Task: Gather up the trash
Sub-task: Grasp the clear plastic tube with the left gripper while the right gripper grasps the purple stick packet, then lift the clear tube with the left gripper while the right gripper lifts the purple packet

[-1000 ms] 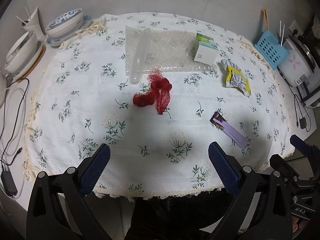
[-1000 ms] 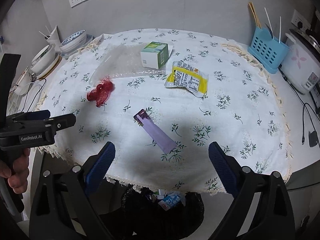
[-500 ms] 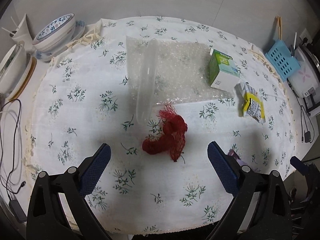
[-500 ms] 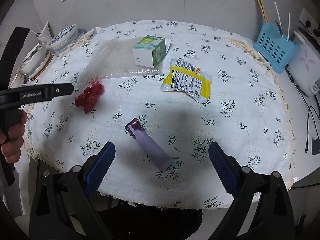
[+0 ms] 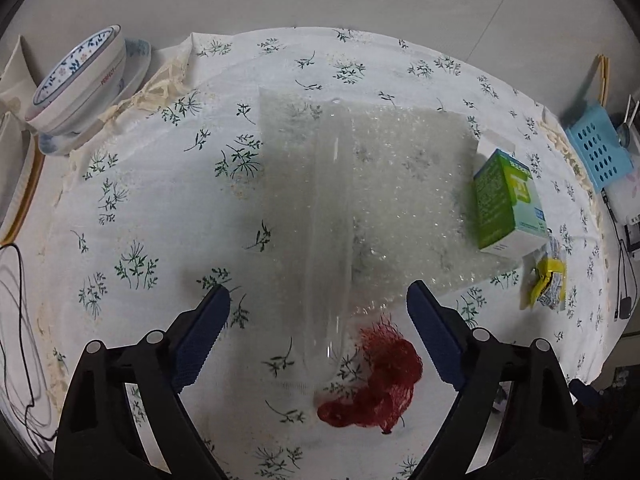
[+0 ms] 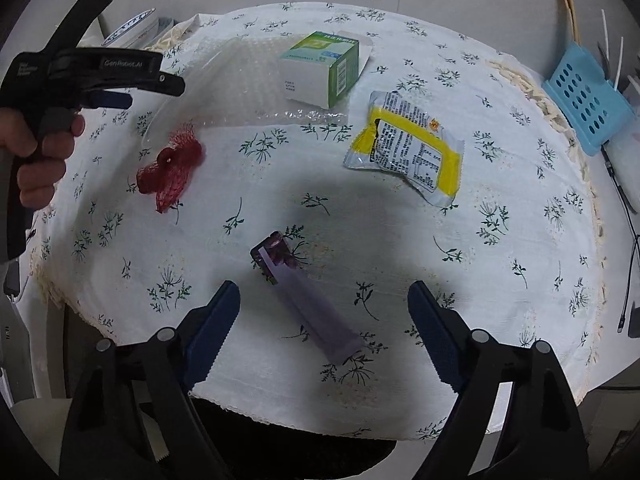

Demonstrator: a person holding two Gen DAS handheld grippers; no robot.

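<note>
We read "GenRobot.AI" on the body of the left gripper [image 6: 116, 98], seen from the right wrist with a hand [image 6: 38, 160] around its grip, and "PERFECT" in red on the side of the patterned bowl [image 5: 76, 84]. The print on the green and white carton [image 6: 320, 68] and on the yellow and silver snack wrapper [image 6: 408, 152] is too small for us to make out.

We take the carton as our landmark on the floral tablecloth [image 6: 500, 240]. The purple sachet [image 6: 304, 300] lies well nearer the table's front edge than the carton, its long axis slanting from its dark printed end, which points up-left toward the carton, down to its plain end. It sits between the spread fingers of the right gripper [image 6: 324, 308], whose jaws have just been closing, untouched by the pads.

The bubble wrap [image 5: 372, 192] lies under and beside the carton. The red mesh net [image 5: 376, 384] lies at its near edge, between the left gripper's arms; those jaws, just closing, stand wide over the wrap's curled strip and seem to touch nothing.
</note>
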